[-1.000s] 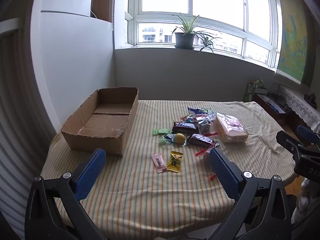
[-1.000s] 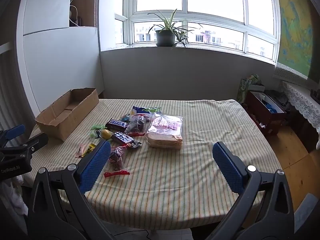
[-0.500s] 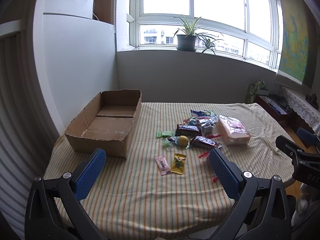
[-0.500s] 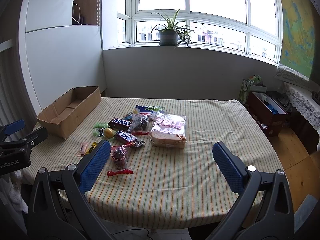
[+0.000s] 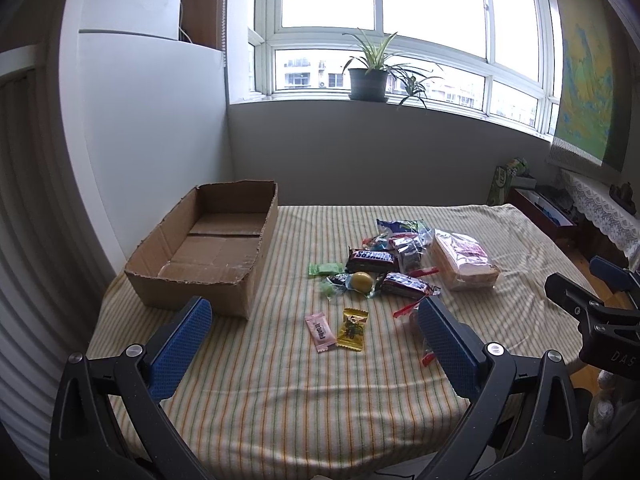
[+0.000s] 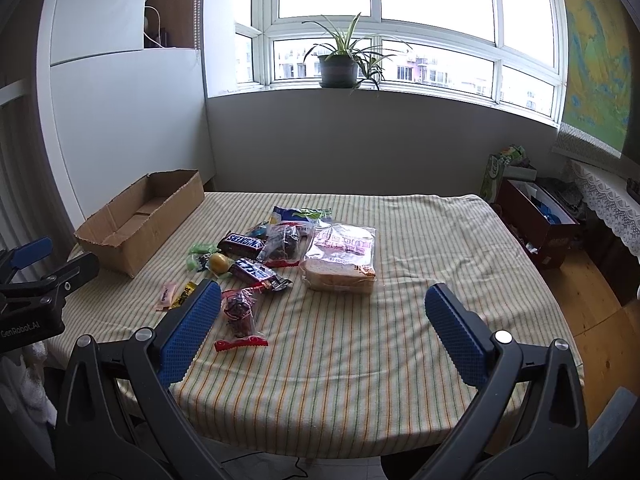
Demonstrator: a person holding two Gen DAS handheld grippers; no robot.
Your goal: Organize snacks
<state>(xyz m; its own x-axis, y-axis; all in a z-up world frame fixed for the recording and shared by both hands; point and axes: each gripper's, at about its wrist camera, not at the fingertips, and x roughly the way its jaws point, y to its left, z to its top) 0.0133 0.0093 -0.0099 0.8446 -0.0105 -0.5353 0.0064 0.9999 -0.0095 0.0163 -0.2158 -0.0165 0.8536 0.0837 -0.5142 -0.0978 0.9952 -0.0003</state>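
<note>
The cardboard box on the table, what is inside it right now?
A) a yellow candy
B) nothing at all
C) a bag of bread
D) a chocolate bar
B: the cardboard box shows only its bare bottom, while the bag of bread, chocolate bar and yellow candy all lie outside it on the striped tablecloth.
</note>
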